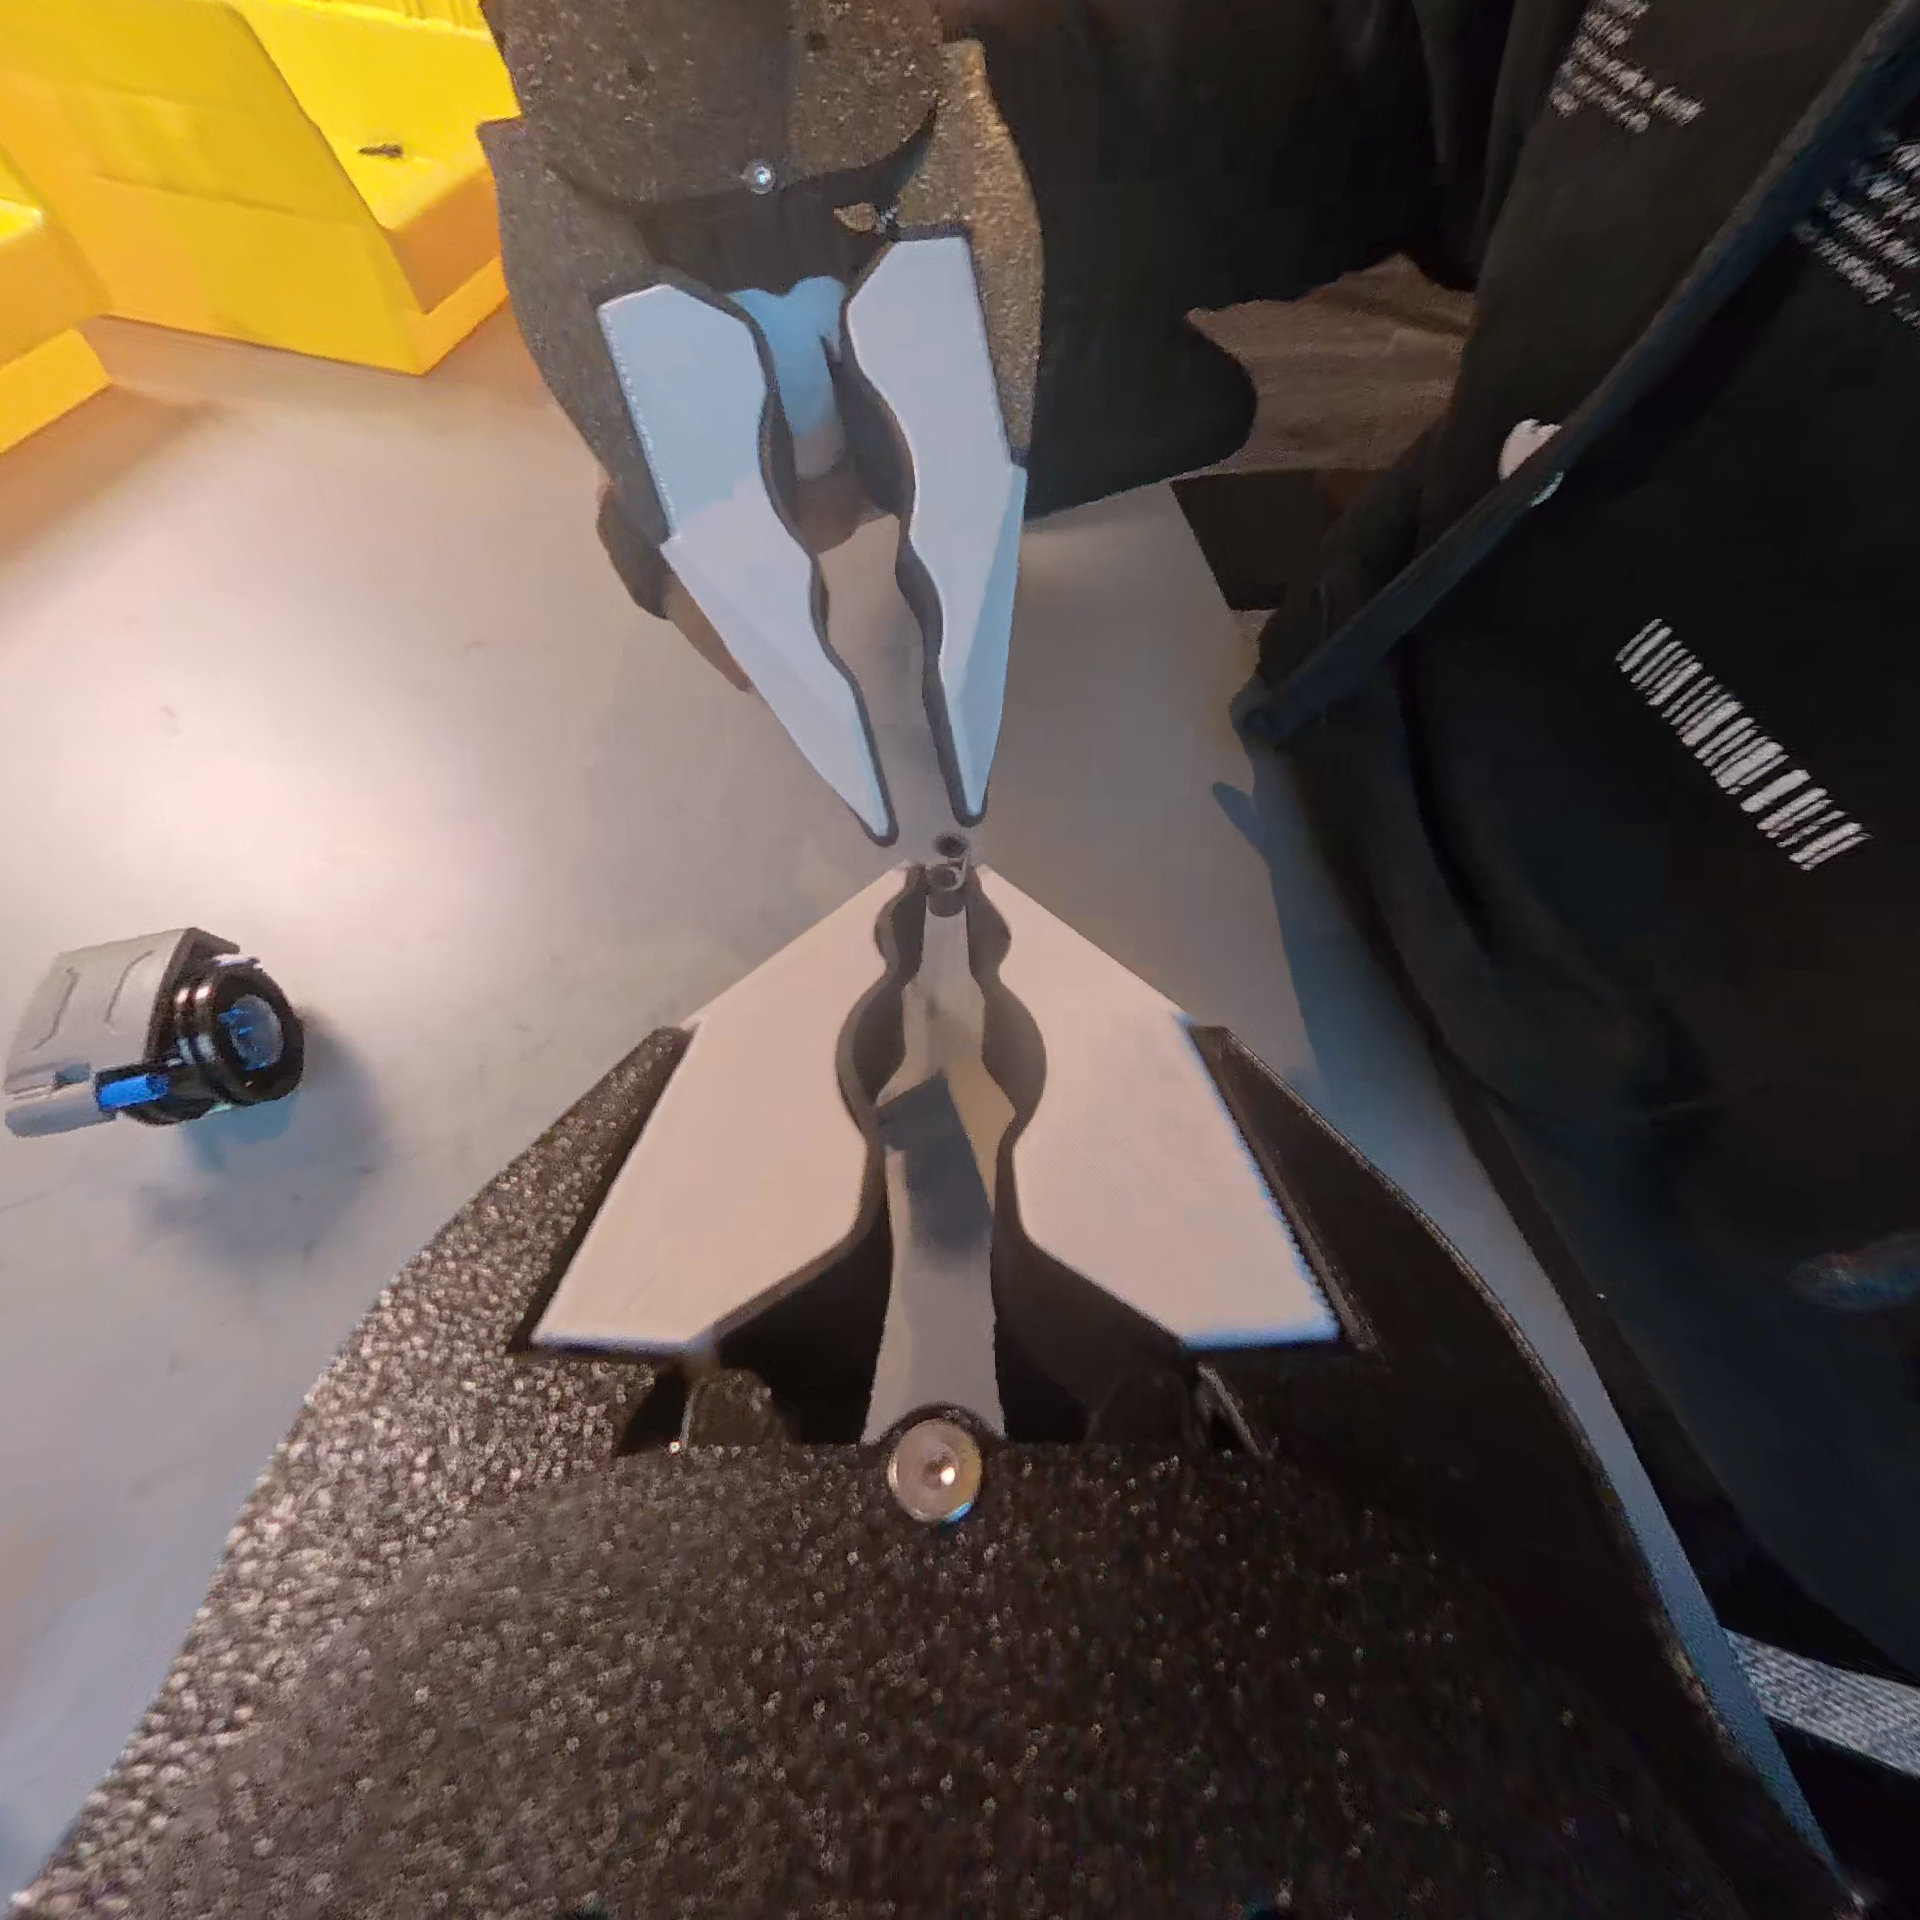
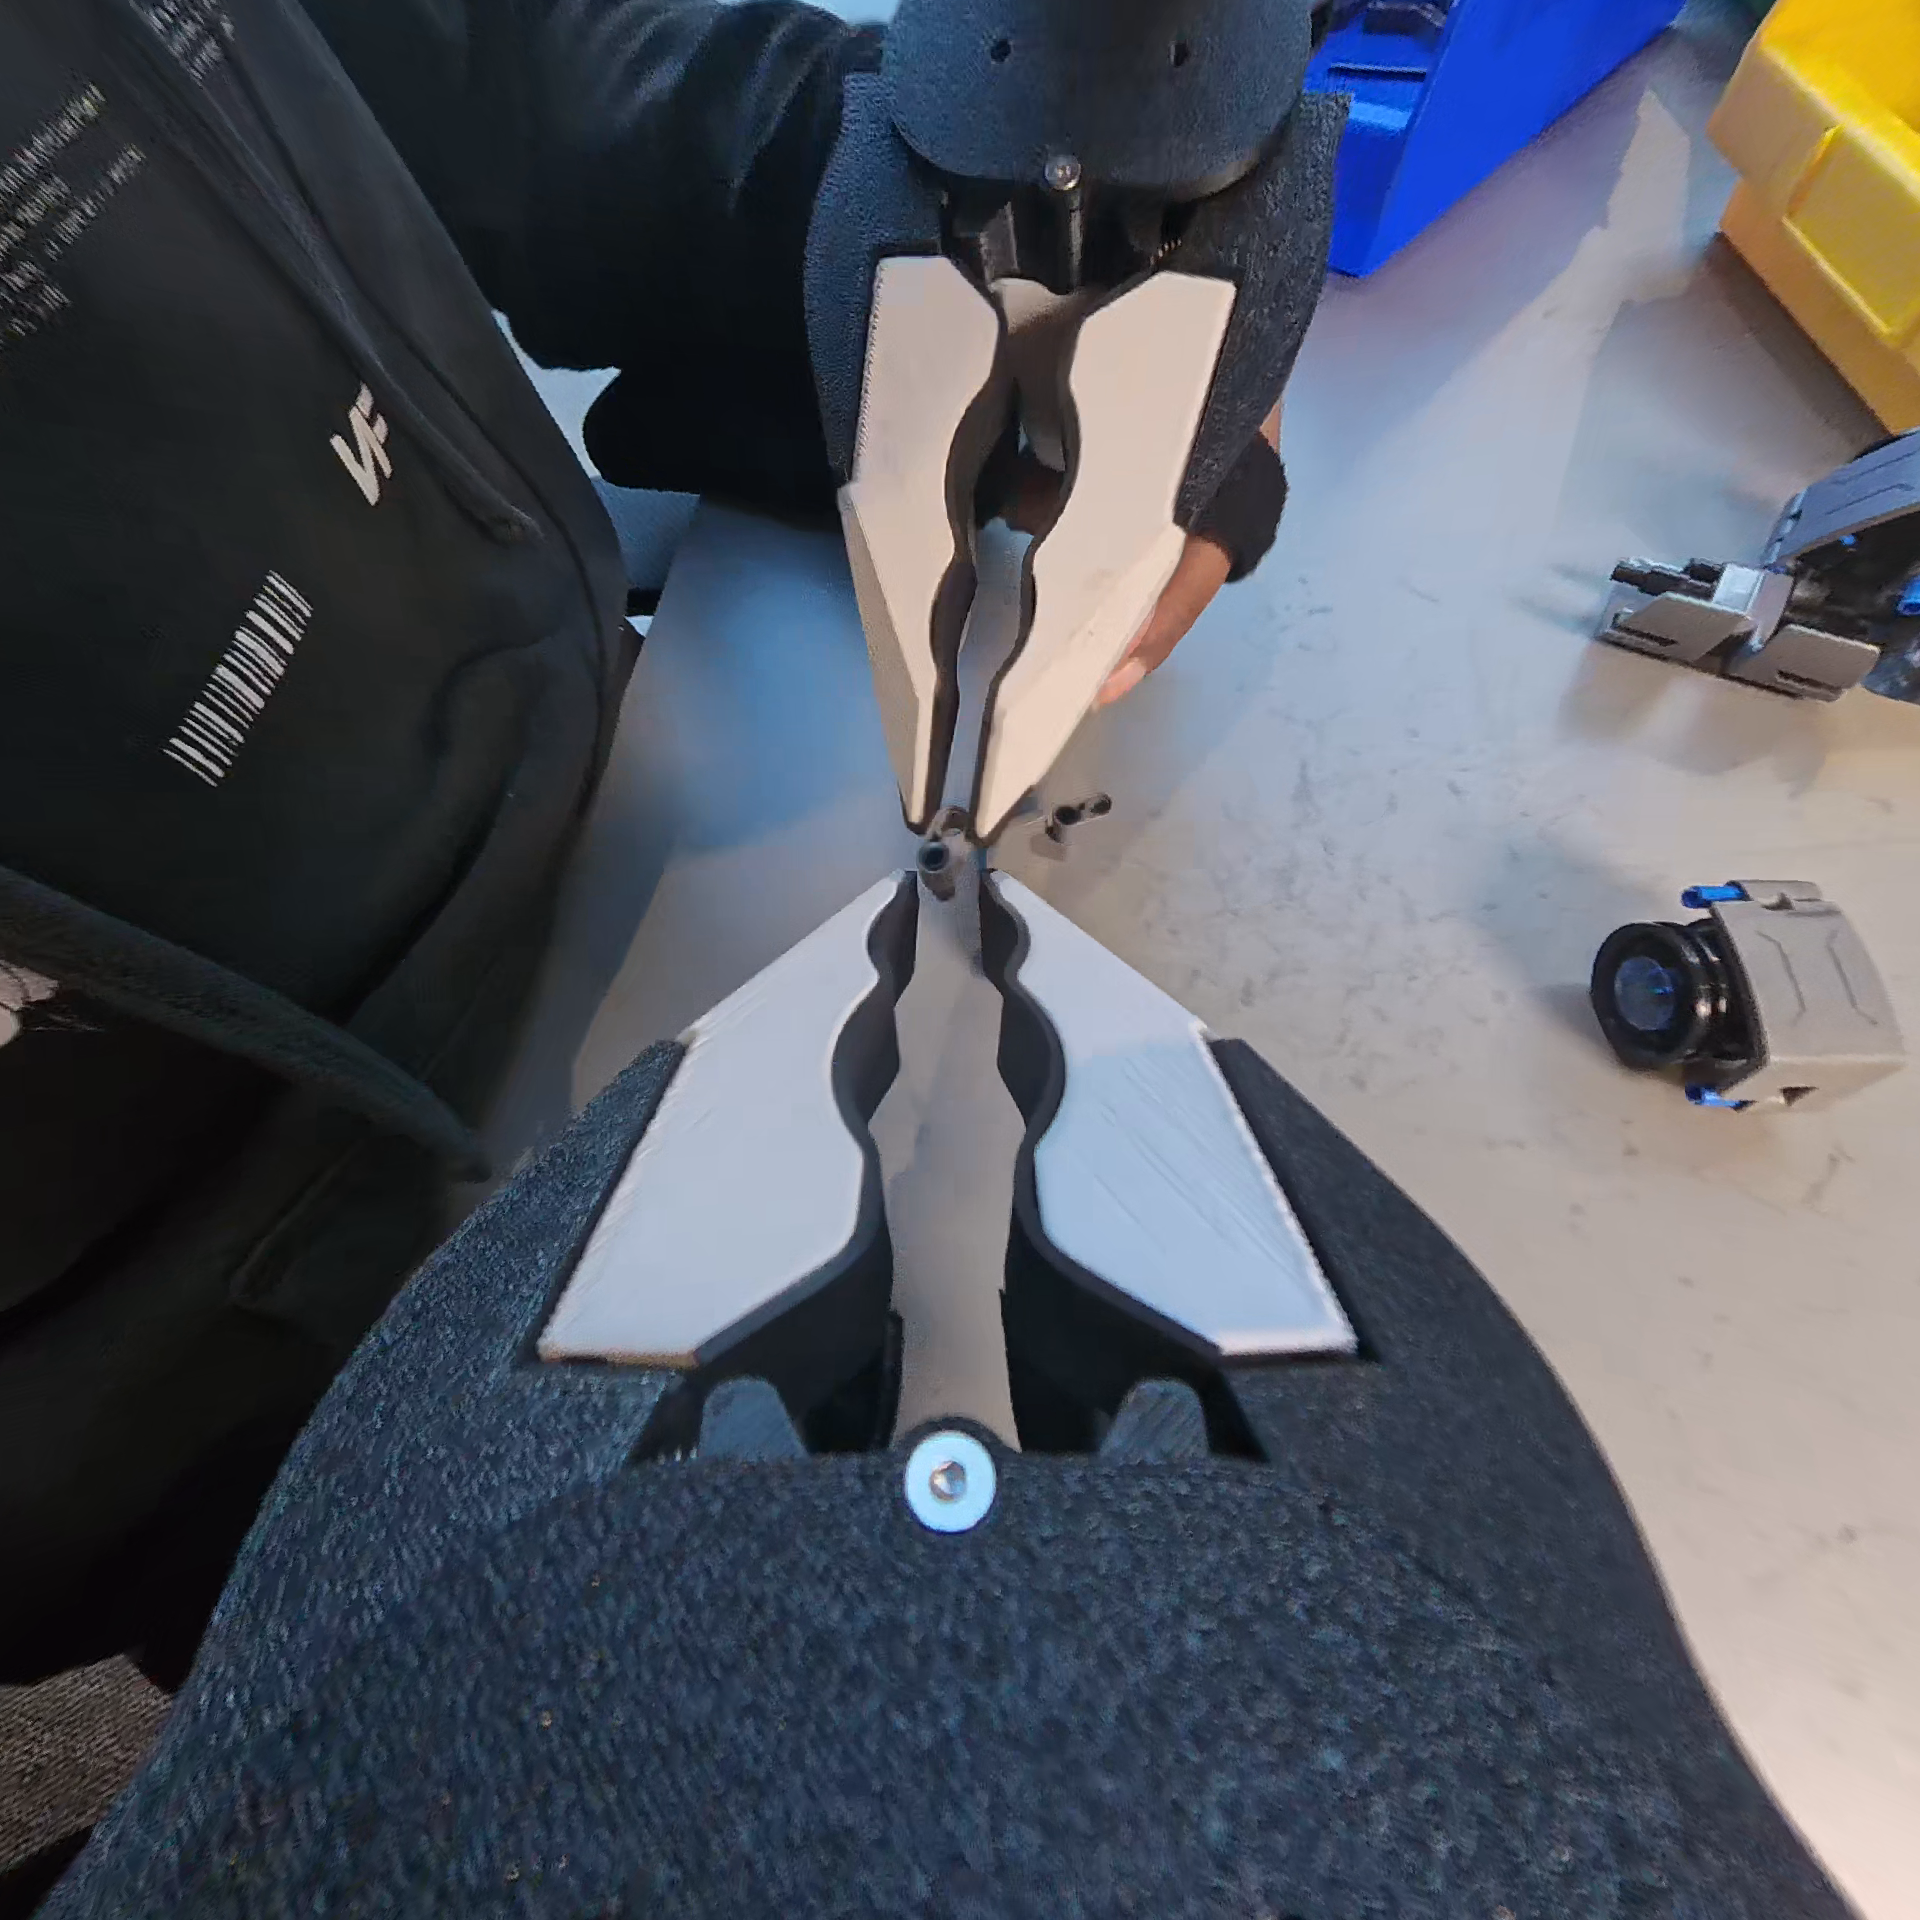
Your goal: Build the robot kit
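Pale grey tabletop [image 2: 1403, 1039]; yellow bins [image 1: 239, 177], blue bin [image 2: 1455, 114] at far edge.

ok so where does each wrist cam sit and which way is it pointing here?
Left wrist view: on the left gripper, looking forward at the right gripper, which faces it tip to tip; a black hoodie fills the right.
Right wrist view: on the right gripper, looking back at the left one; the hand holding that one and the hoodie show.
Shared: both grippers, the small dark part between their tips, and the grey wheel piece.
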Available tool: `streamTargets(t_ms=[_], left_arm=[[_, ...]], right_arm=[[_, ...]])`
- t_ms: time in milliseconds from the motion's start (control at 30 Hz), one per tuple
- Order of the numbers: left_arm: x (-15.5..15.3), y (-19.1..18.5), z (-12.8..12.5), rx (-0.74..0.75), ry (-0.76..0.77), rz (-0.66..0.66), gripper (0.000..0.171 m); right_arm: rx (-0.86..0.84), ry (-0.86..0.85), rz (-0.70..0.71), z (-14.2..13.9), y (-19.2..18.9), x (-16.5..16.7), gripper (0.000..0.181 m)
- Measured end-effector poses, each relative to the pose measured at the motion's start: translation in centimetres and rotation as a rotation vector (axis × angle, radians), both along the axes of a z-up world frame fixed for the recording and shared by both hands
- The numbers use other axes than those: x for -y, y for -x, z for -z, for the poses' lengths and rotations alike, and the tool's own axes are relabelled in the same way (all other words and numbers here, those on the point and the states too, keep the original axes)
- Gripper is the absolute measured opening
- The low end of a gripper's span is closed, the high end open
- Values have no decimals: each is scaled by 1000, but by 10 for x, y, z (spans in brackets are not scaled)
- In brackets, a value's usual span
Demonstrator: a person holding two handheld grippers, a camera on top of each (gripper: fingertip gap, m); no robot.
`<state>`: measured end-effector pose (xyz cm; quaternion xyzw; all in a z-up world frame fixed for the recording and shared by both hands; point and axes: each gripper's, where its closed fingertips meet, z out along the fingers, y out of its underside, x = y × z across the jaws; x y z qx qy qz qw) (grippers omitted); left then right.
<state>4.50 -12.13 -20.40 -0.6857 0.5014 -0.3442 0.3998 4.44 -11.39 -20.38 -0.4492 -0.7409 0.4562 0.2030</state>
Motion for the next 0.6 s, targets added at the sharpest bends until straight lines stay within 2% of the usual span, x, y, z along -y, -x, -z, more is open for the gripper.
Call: streamTargets(t_ms=[267,467,600], left_arm=[[1,-1,-32,265,131,104,7],[-9,0,-37,316,146,38,7],[-25,2,-37,343,157,-75,8]], right_arm=[[-153,-88,-70,-26,1,9,10],[-172,-104,51,-29,4,-2,7],[-210,-119,190,-30,5,-17,6]])
